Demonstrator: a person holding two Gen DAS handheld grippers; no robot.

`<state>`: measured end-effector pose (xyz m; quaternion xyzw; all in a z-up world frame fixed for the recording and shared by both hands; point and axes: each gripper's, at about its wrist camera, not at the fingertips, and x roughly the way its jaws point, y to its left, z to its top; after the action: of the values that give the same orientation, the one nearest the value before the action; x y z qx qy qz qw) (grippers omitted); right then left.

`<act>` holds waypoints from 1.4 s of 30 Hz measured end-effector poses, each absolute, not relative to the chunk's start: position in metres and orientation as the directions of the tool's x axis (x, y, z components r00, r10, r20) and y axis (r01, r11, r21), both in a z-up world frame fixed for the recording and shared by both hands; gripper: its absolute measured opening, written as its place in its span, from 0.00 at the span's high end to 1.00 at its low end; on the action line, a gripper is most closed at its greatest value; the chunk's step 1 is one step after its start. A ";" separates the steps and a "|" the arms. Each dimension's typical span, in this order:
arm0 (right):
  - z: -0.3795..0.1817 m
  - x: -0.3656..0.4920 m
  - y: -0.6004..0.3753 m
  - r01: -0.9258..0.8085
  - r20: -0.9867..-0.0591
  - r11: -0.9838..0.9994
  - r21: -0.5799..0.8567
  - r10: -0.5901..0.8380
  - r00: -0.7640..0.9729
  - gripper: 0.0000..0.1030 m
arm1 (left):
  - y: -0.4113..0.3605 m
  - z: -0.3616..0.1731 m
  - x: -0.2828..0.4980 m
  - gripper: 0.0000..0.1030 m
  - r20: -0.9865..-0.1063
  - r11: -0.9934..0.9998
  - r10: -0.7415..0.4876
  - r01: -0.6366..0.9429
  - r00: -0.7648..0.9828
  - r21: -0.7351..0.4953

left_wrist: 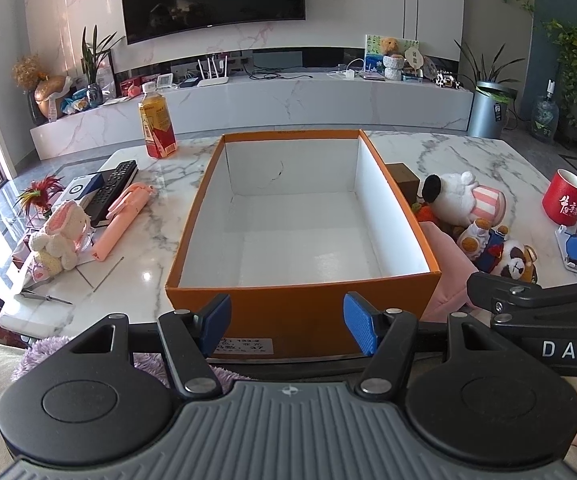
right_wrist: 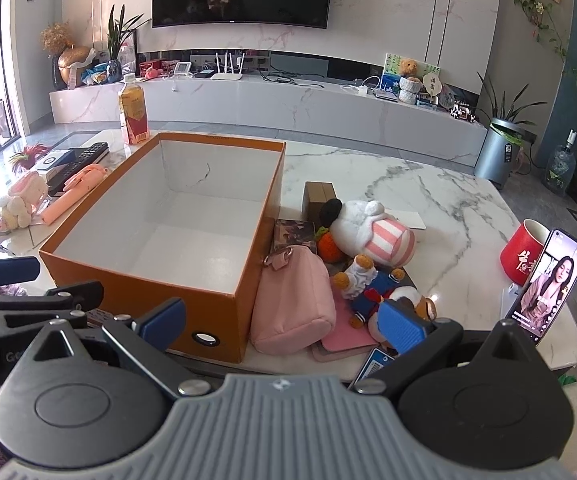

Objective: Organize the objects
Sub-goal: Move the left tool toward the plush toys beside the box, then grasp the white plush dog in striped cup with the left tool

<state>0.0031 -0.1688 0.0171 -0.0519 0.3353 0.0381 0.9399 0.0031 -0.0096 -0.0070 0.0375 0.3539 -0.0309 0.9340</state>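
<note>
Ribbed blue pads of the left hand-held gripper (left_wrist: 287, 326) and right hand-held gripper (right_wrist: 282, 323) stand apart, gripping nothing — both before the rectangular orange cardboard box (left_wrist: 300, 308), white-lined, on the glossy marble surface (right_wrist: 428, 192). Right of the box: soft pink pouch (right_wrist: 292, 300), plush toys (right_wrist: 372, 236).

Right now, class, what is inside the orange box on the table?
Nothing: the orange box shows only its bare white floor and walls, with a thin dark crack-like mark on the far wall. The strip of floor behind its near wall is hidden.
</note>
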 end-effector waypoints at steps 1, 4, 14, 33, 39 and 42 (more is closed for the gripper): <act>0.016 0.004 -0.170 -0.105 -0.636 0.992 -0.071 0.036 0.771 0.01 | -0.010 -0.007 0.004 0.29 -0.665 0.995 -0.033 0.088 0.746 0.049; 0.013 0.008 -0.174 -0.098 -0.642 0.993 -0.063 0.035 0.766 0.01 | -0.014 -0.009 0.007 0.29 -0.669 0.993 -0.041 0.105 0.742 0.055; 0.005 0.028 -0.238 -0.039 -0.632 0.999 0.034 0.052 0.773 0.04 | -0.046 0.000 0.026 0.30 -0.649 0.953 -0.214 0.303 0.730 0.026; -0.022 0.136 -0.327 0.021 -0.710 0.997 0.073 0.037 0.704 0.69 | -0.136 -0.003 0.150 0.35 -0.707 0.870 -0.486 0.359 0.513 -0.338; -0.035 0.181 -0.348 0.057 -0.714 0.996 0.067 0.008 0.700 0.70 | -0.145 -0.028 0.197 0.21 -0.760 0.896 -0.433 0.137 0.485 -0.423; -0.042 0.197 -0.350 0.043 -0.716 0.997 0.071 0.021 0.698 0.70 | -0.145 -0.043 0.211 0.16 -0.771 0.886 -0.431 0.055 0.468 -0.461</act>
<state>0.1968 -0.3498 -0.0418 0.0410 0.3885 -0.0058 0.9205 0.2106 -0.1454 -0.0434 -0.1900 0.4947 -0.1454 0.8355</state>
